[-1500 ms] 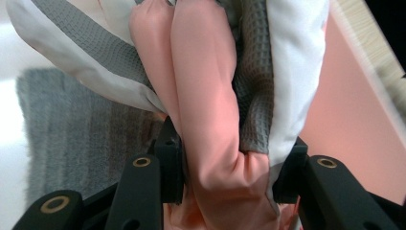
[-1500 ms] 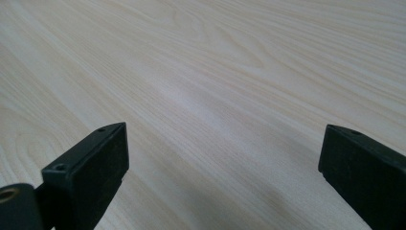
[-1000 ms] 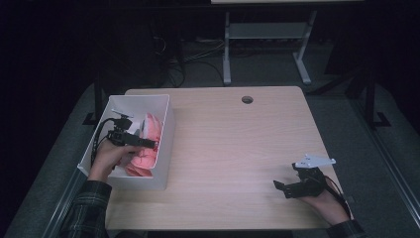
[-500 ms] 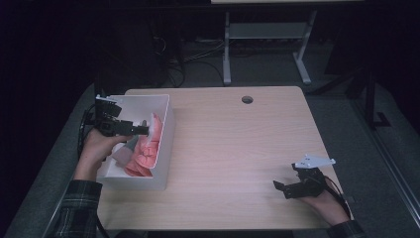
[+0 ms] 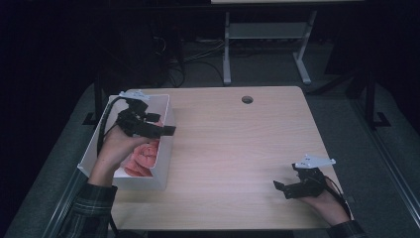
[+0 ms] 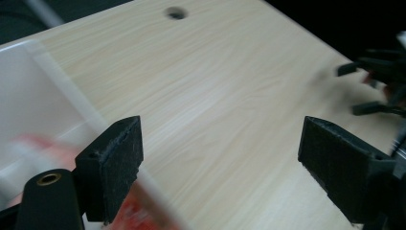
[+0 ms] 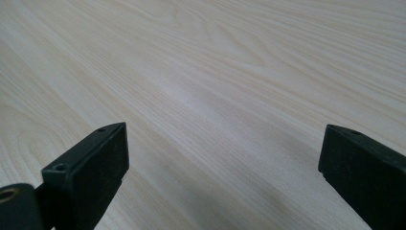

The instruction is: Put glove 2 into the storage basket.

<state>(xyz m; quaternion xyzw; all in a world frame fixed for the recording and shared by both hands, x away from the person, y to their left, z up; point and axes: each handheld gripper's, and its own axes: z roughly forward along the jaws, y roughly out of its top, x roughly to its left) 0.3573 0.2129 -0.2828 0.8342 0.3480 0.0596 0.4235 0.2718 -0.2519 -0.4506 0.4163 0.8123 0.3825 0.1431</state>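
With pink cloth (image 5: 143,159) lying in the white bin (image 5: 166,148) (table's left edge), looks done: left gripper (image 5: 166,130) released and empty above, right gripper (image 5: 280,188) spread wide, idle.

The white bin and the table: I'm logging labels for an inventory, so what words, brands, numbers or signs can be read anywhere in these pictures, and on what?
None: no readable text in any view.
White bin: plain walls, no label.
Pink items inside it: no print that can be made out; blurred in the left gripper view.
Wooden table: bare grain, one round hole, no markings.
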